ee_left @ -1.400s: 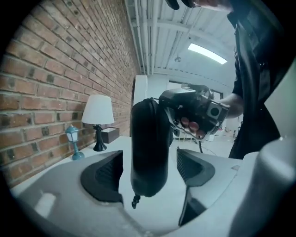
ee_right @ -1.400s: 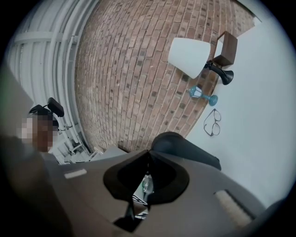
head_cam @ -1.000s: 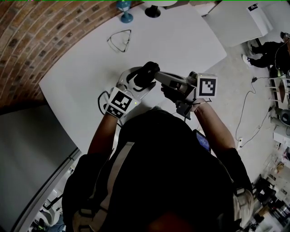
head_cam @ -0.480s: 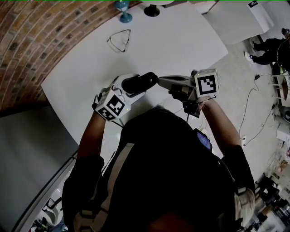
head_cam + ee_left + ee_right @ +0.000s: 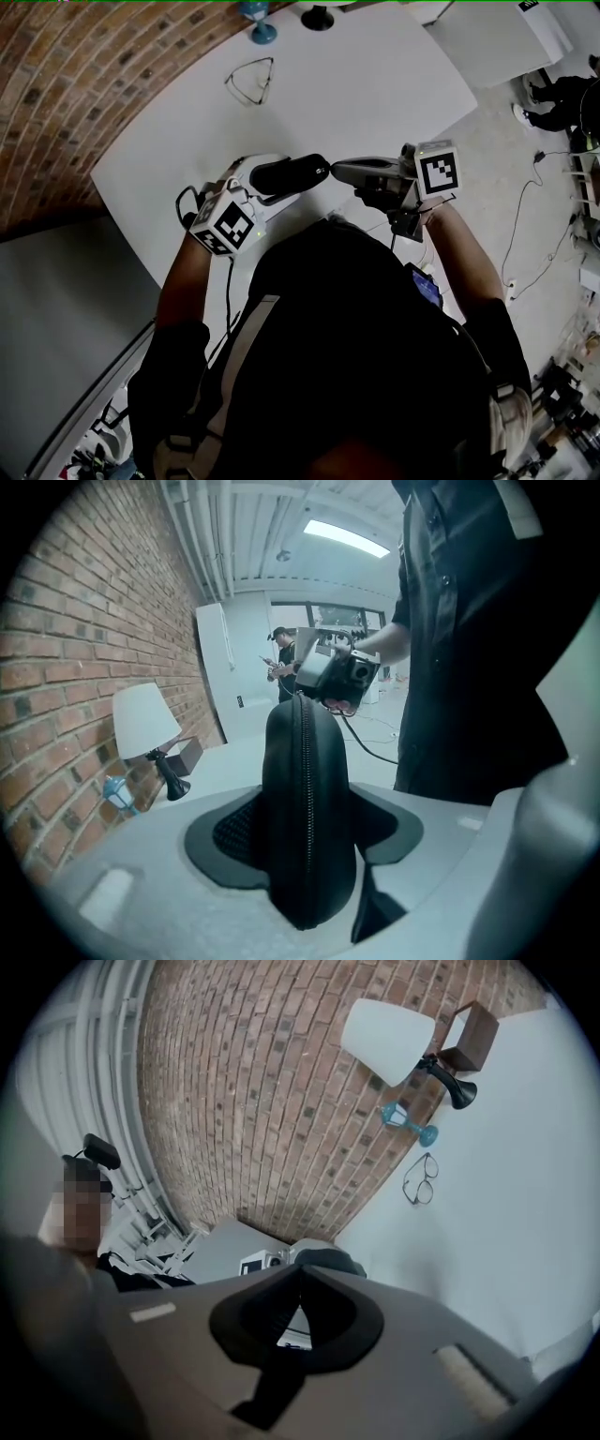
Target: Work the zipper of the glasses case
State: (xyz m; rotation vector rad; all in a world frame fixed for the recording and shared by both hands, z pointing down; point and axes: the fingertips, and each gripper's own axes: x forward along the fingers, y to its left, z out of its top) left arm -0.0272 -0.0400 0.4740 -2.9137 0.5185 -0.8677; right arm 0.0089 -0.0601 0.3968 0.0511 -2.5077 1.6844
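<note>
The black glasses case (image 5: 286, 174) is held above the white table (image 5: 375, 103), close to the person's chest. My left gripper (image 5: 266, 180) grips its left end. In the left gripper view the case (image 5: 305, 799) stands between the pads (image 5: 223, 838), its shut zipper line facing the camera. These jaws have just been closing, with the case between them. My right gripper (image 5: 332, 171) is shut, its tips at the case's right end. In the right gripper view its jaws (image 5: 298, 1274) meet in front of the case (image 5: 328, 1260). Whether they pinch the zipper pull is hidden.
A pair of eyeglasses (image 5: 249, 80) lies on the far side of the table near the brick wall (image 5: 56, 84). A lamp (image 5: 389, 1035) and a small blue object (image 5: 258, 26) stand at the far edge. Cables run over the floor at right.
The left hand has rolled and shifted left, and the case has swung from pointing away to lying crosswise. The right gripper has stayed shut at the case's end and drifted slightly right.
</note>
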